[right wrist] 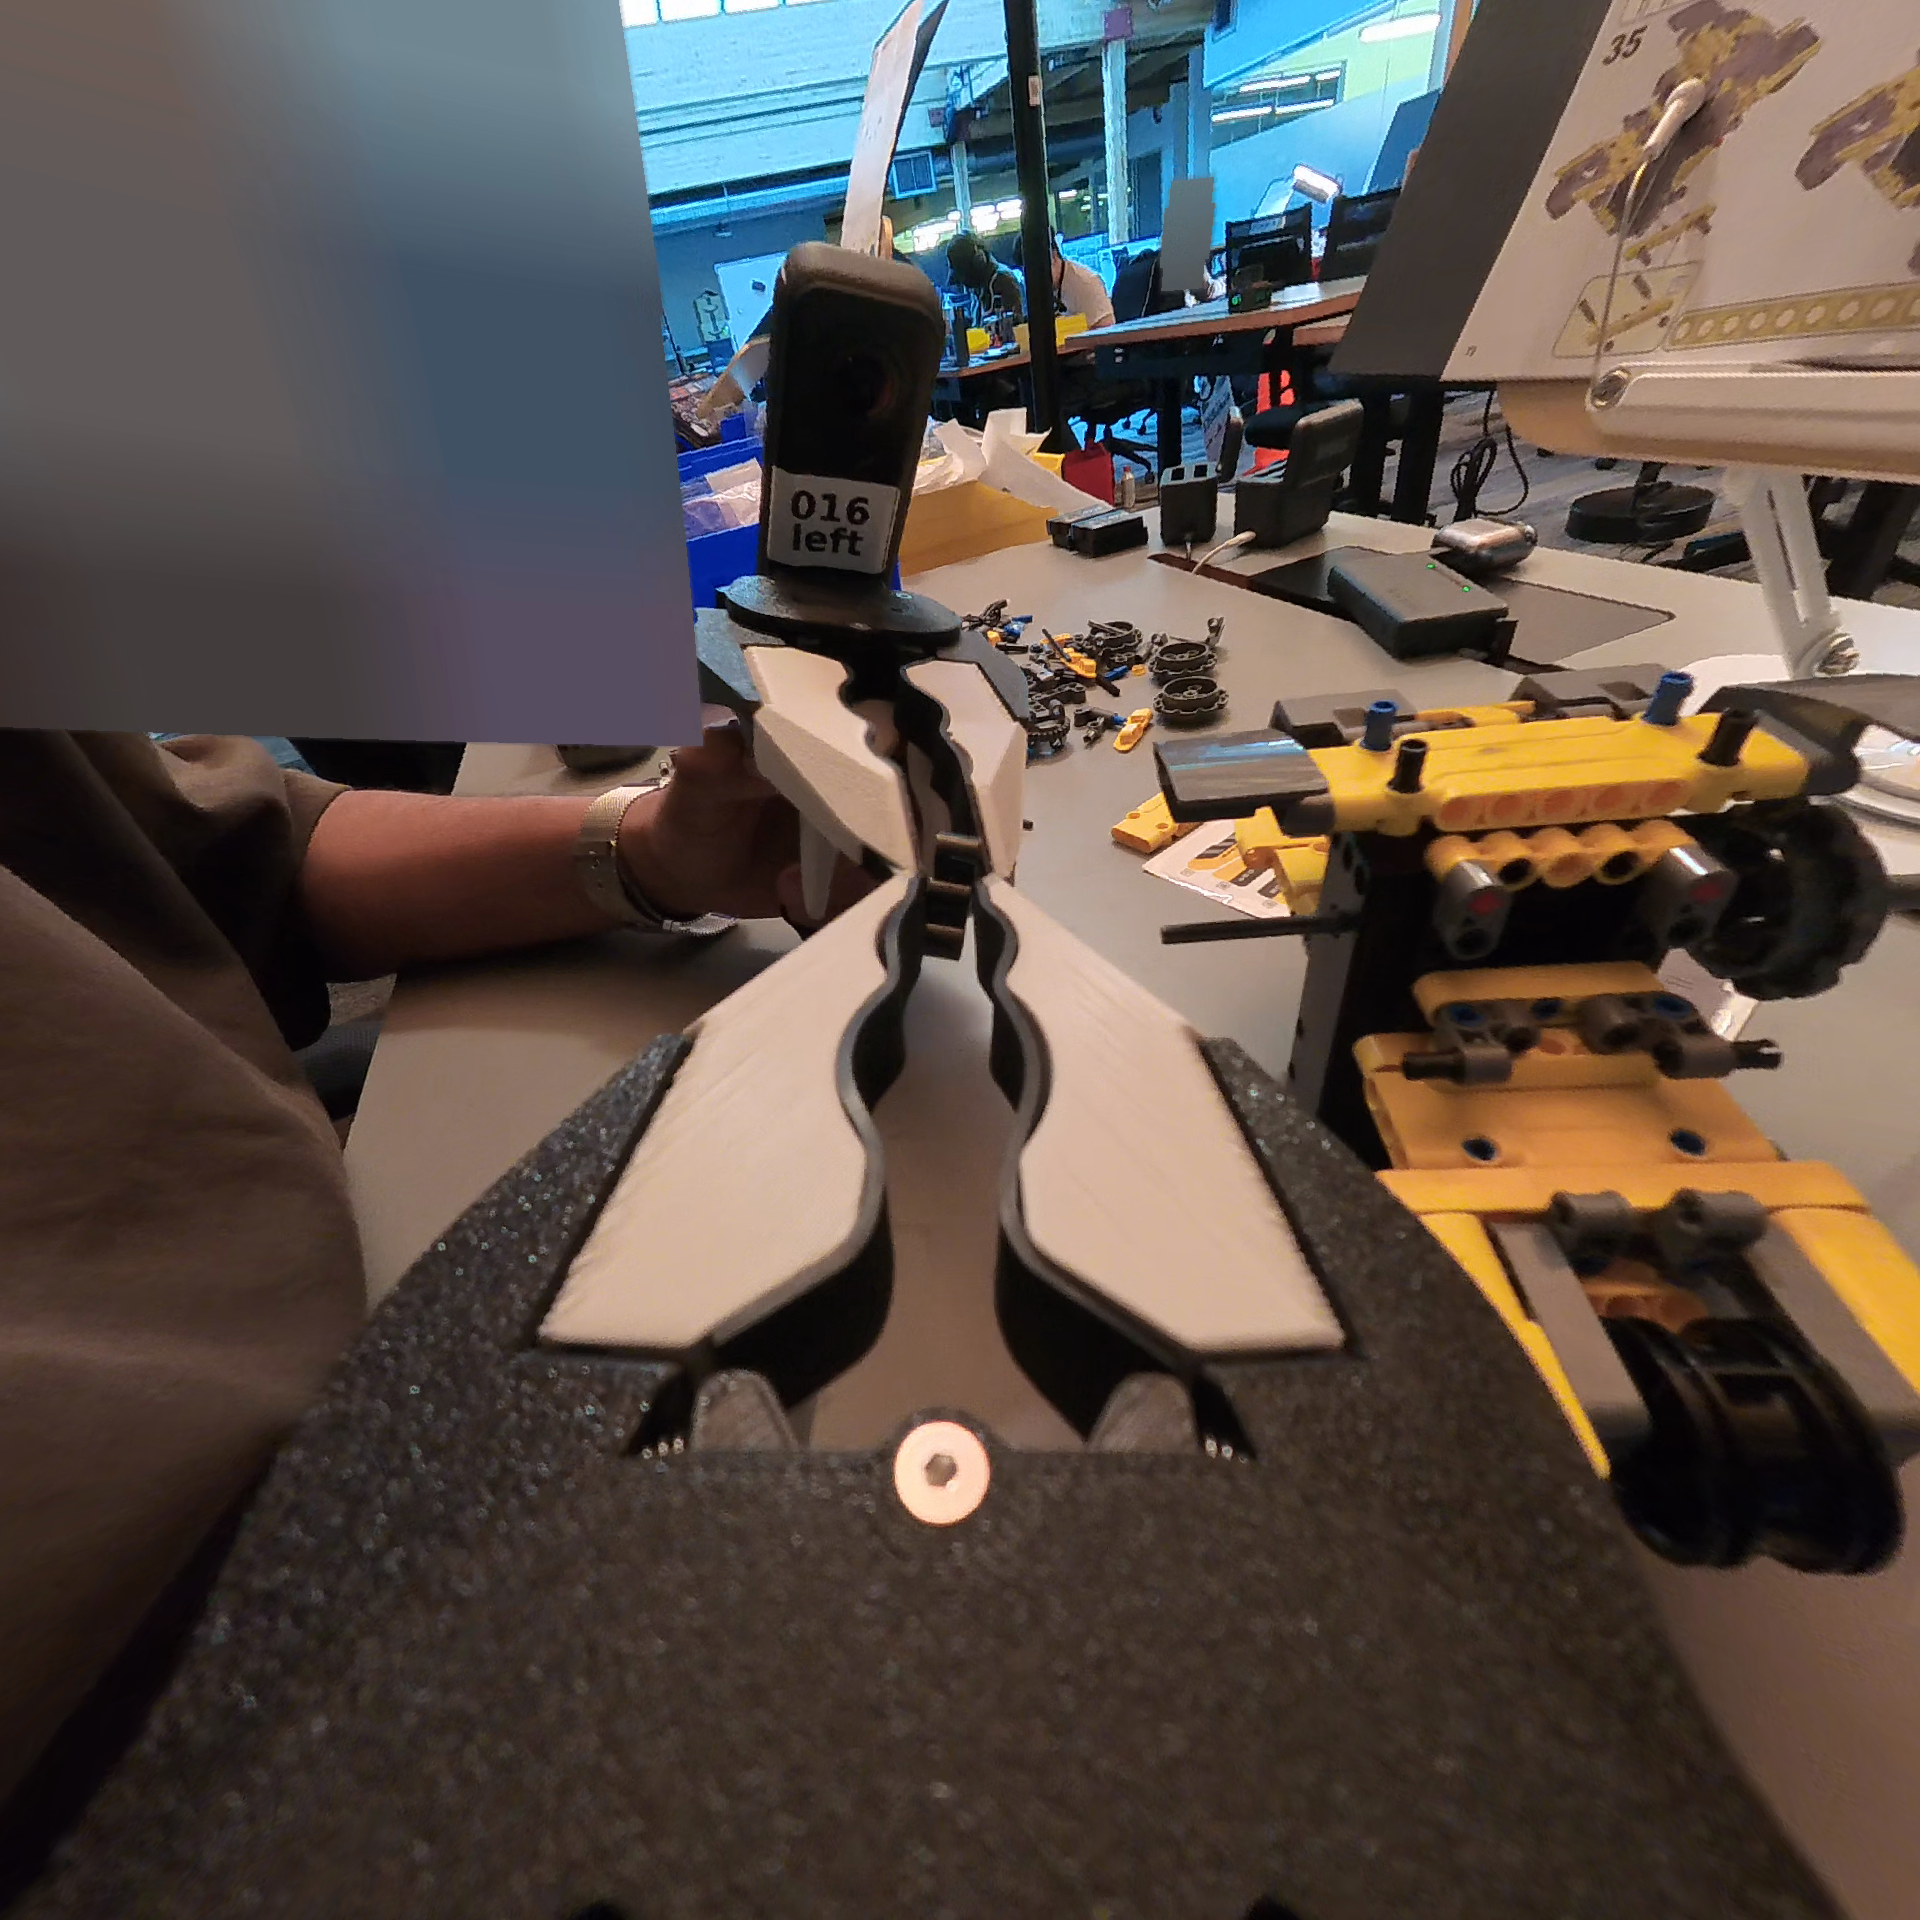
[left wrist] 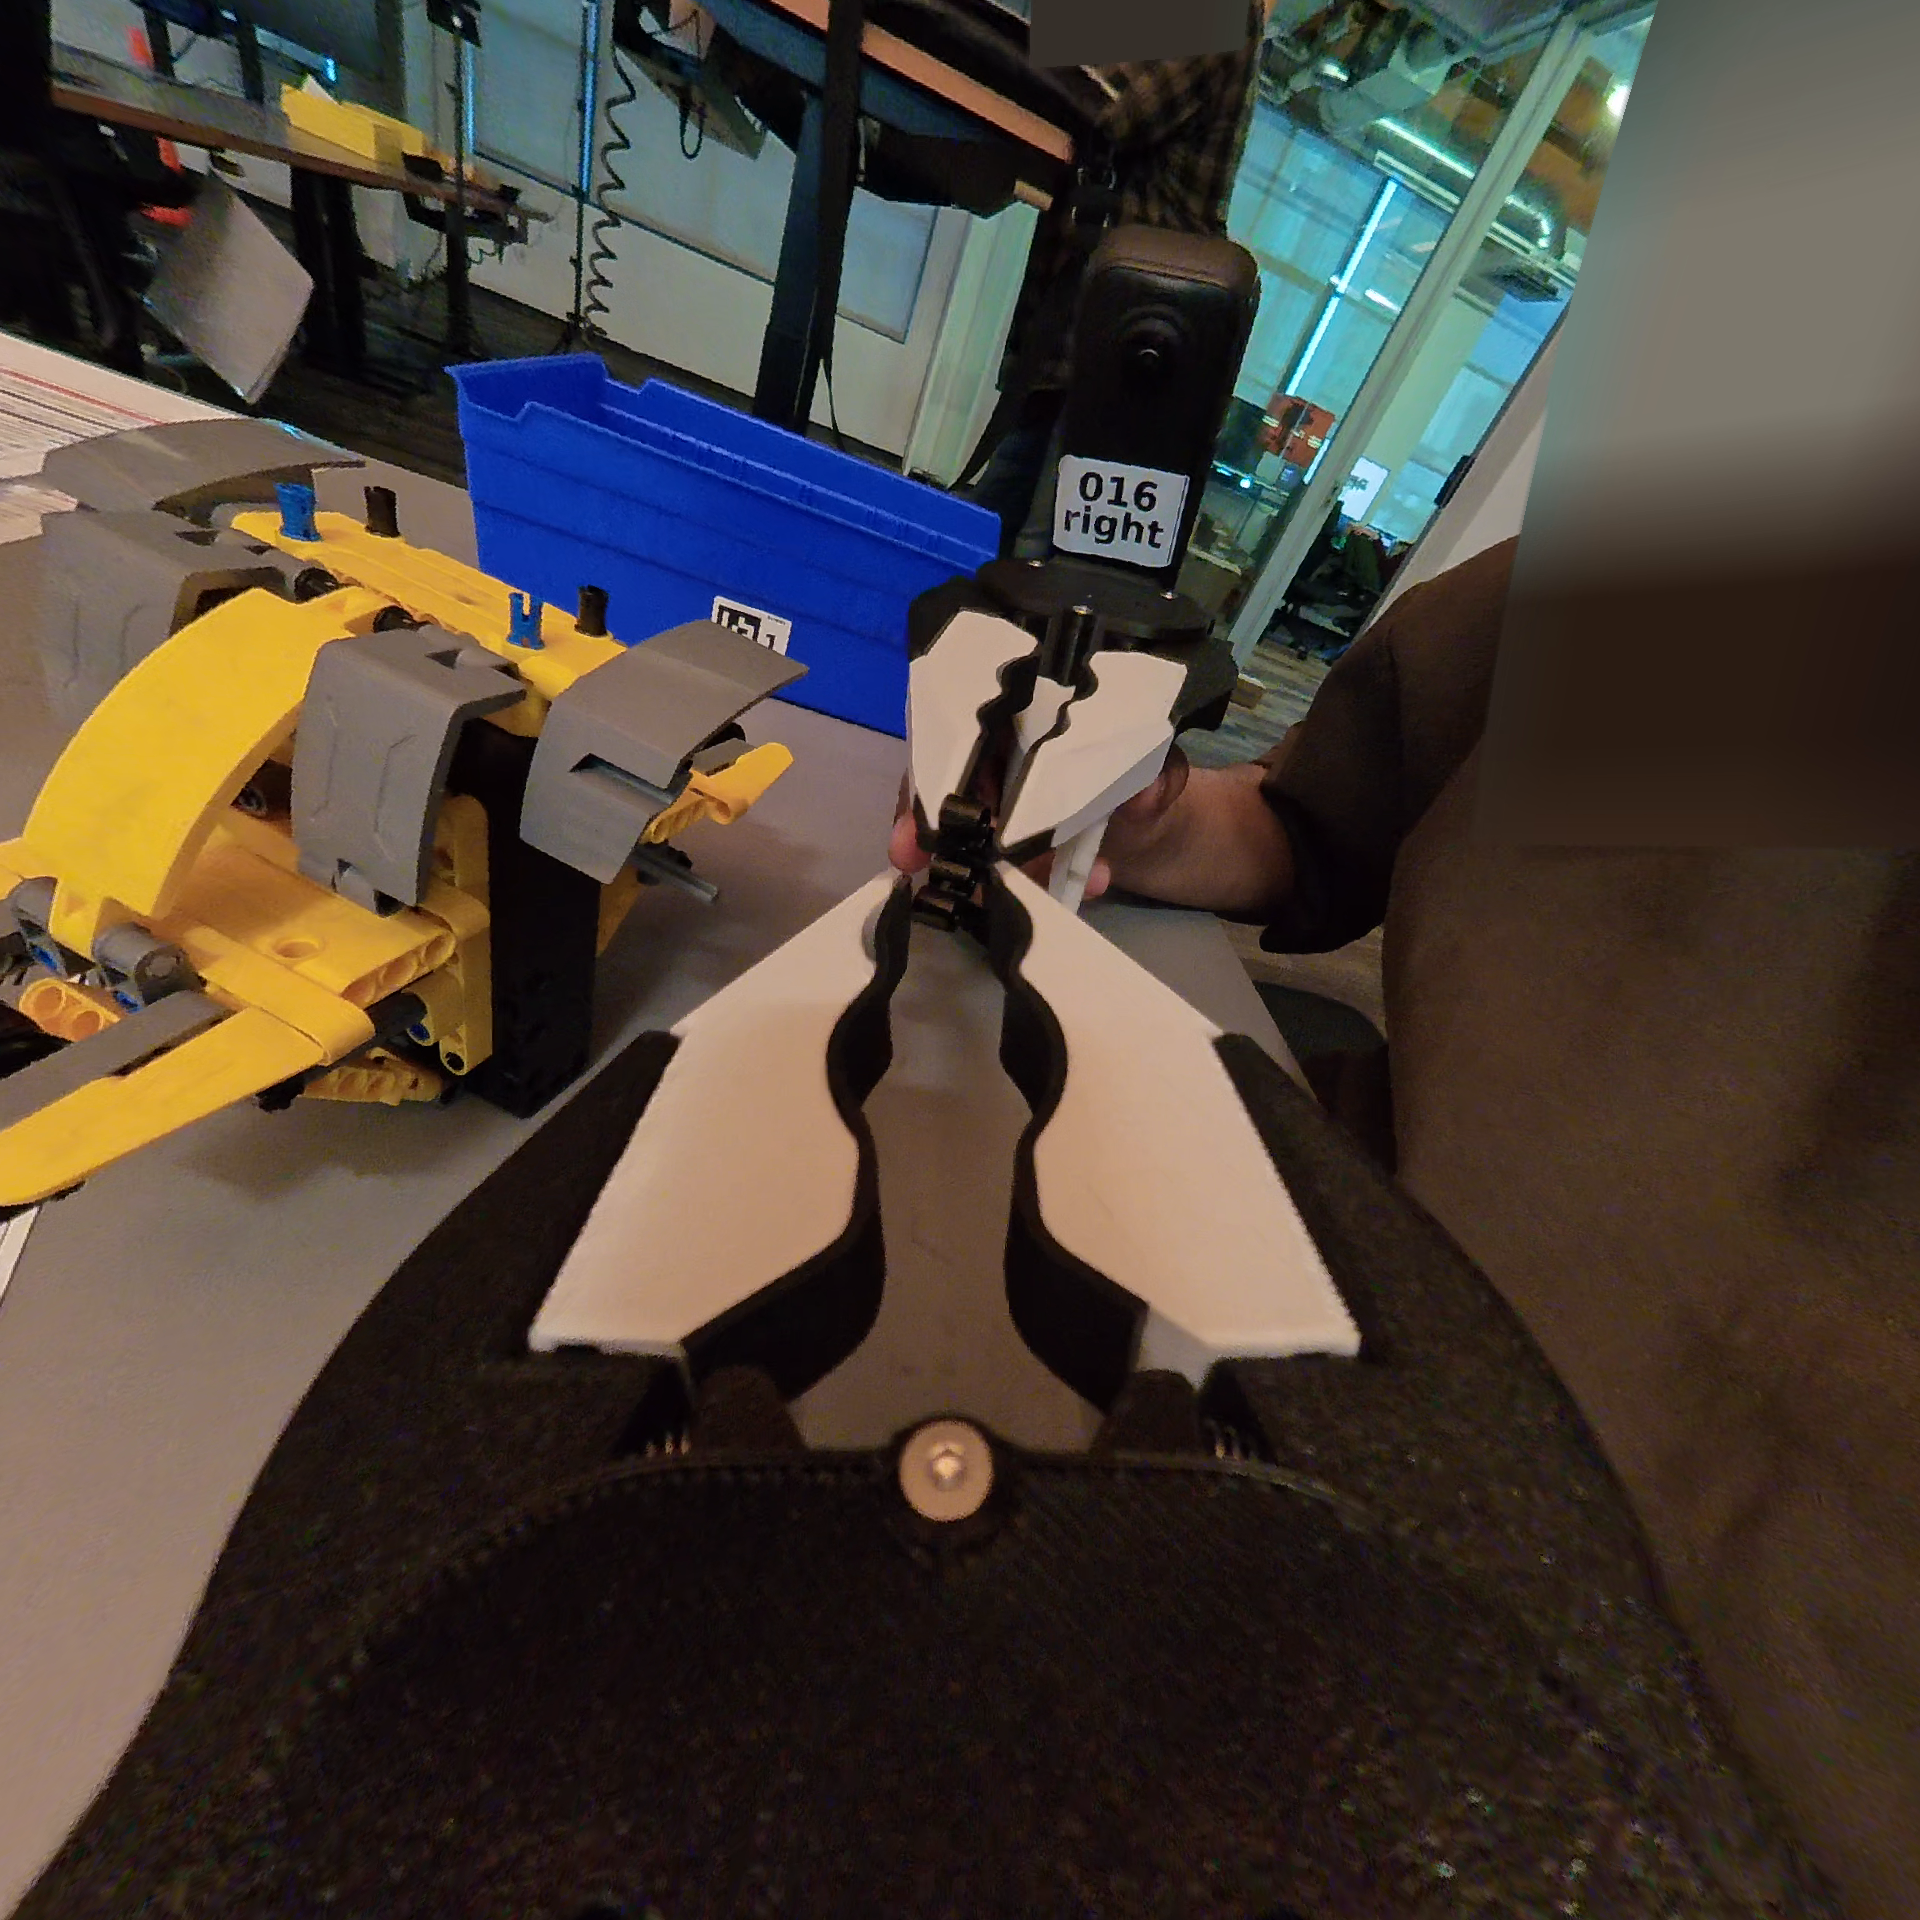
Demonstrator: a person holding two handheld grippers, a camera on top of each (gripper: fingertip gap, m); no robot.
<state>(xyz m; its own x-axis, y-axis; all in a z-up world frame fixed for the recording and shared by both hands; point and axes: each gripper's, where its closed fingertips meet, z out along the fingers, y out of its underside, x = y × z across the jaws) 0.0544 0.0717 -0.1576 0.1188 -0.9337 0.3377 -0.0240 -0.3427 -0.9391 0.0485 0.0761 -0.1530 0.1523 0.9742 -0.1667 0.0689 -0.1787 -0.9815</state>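
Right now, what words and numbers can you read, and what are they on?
I don't read writing out; here is where it sits.
White label: on the right gripper's camera.
White label: on the left gripper's camera.
White tag: on the blue bin.
Printed page: clipped on a stand.
Leaflet: too small.

Bin (left wrist: 707,520) behind model (left wrist: 312,831), on table (left wrist: 208,1299).
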